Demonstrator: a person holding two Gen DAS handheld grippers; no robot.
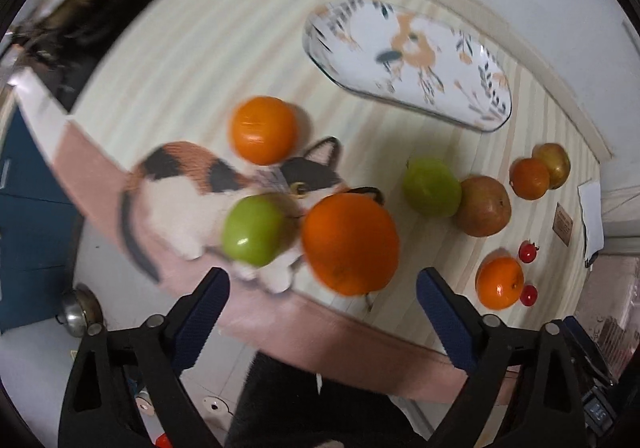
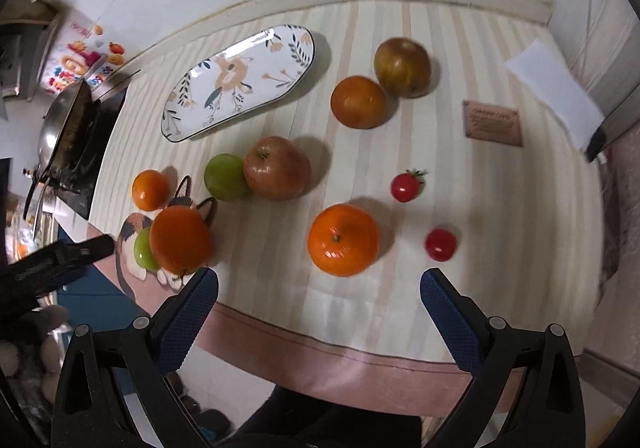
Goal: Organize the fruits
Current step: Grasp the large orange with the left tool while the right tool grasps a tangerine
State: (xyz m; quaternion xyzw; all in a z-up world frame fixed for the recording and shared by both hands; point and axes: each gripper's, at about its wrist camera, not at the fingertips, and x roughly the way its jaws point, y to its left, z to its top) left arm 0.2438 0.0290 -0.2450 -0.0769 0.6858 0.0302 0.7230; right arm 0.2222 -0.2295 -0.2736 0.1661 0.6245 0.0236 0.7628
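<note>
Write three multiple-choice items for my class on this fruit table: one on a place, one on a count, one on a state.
1. Where does the small green fruit lie?
A. on the plate
B. against a red-brown apple
C. beside the card

2. How many small red tomatoes are on the cloth?
A. two
B. four
C. none

3. What is on the patterned plate?
A. an orange
B. two apples
C. nothing

Answers:
1 B: it touches the apple in the middle of the cloth.
2 A: one with a green stalk, one without.
3 C: its whole painted face shows bare, and every fruit lies on the cloth.
</note>
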